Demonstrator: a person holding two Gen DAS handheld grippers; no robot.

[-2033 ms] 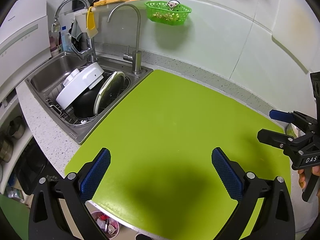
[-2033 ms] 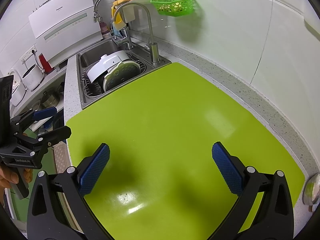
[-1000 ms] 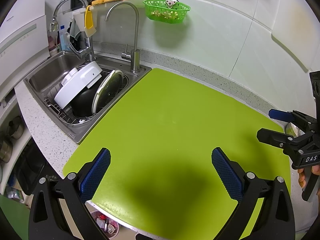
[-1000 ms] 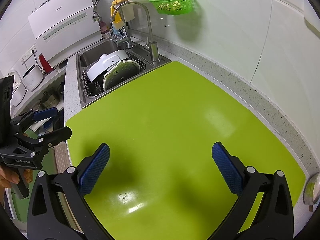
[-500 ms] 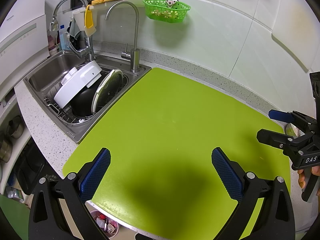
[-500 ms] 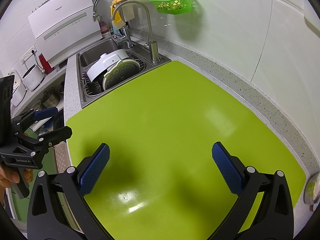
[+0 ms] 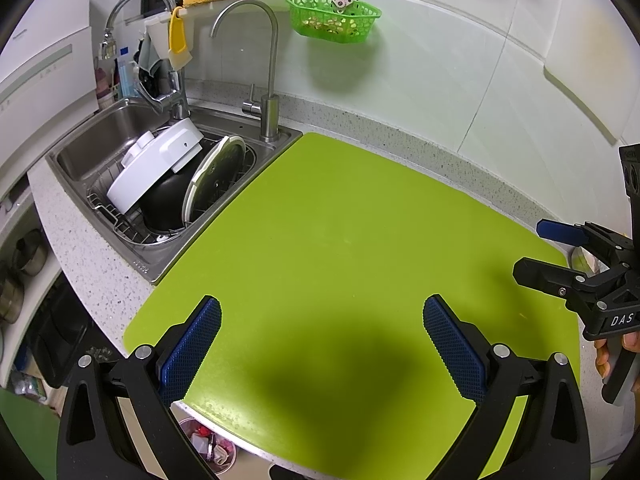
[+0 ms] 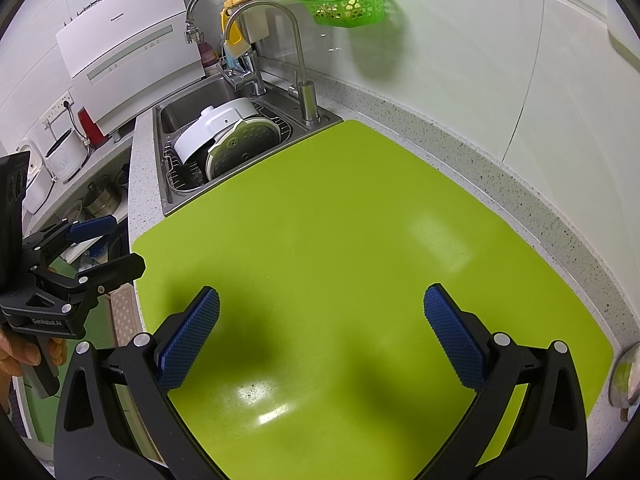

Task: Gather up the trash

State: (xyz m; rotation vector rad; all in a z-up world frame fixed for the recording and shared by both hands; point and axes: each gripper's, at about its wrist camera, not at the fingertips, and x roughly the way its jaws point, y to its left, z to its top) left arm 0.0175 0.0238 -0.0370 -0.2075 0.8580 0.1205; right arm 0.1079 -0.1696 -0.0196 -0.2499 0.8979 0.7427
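My left gripper (image 7: 322,344) is open and empty above the front of a green mat (image 7: 352,232). My right gripper (image 8: 320,336) is open and empty above the same mat (image 8: 360,220). No trash lies on the mat. A small bin (image 7: 212,446) holding red and white scraps stands on the floor below the counter's front edge. The right gripper shows at the right edge of the left wrist view (image 7: 536,248), and the left gripper at the left edge of the right wrist view (image 8: 116,246).
A steel sink (image 7: 92,140) at the far left holds a rack with a white cooker lid (image 7: 156,164), a black pot and a round lid. Two taps (image 7: 264,112) stand behind it. A green basket (image 7: 334,20) hangs on the wall. A shiny round dish (image 8: 624,376) sits right of the mat.
Both views have shifted very slightly. Both grippers stay open and empty over the mat.
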